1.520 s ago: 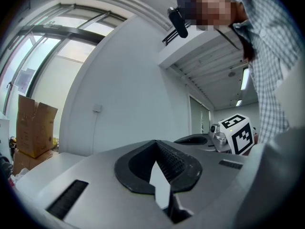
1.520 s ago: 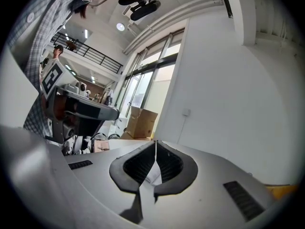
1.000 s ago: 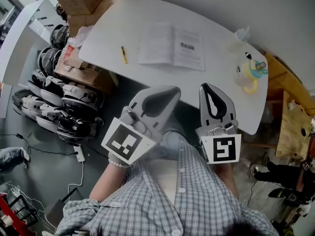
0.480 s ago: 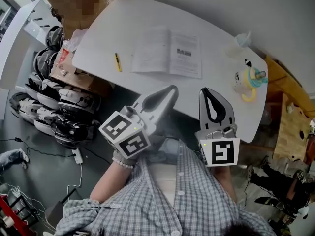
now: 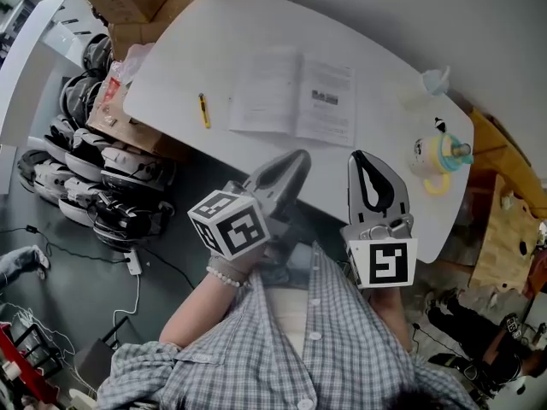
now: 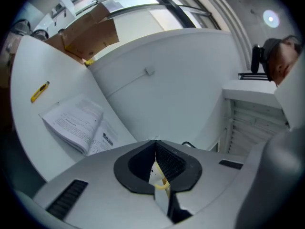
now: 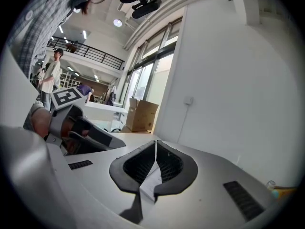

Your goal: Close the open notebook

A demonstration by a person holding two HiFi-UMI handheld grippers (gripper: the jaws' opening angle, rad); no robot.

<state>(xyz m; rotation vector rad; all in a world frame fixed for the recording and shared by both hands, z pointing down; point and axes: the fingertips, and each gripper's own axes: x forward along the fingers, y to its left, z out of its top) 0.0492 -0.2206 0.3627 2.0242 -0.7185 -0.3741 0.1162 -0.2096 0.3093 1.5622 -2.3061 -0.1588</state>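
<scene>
The notebook (image 5: pixel 295 96) lay open on the table (image 5: pixel 385 126). Short of the notebook, the left gripper (image 5: pixel 300 155) and right gripper (image 5: pixel 358 155) were both closed and empty.

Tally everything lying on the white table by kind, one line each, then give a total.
Open white paper notebook: 1
Slim yellow pen-like stick: 1
Yellow-and-teal toy-like cup: 1
Crumpled clear plastic item: 1
Total: 4
</scene>
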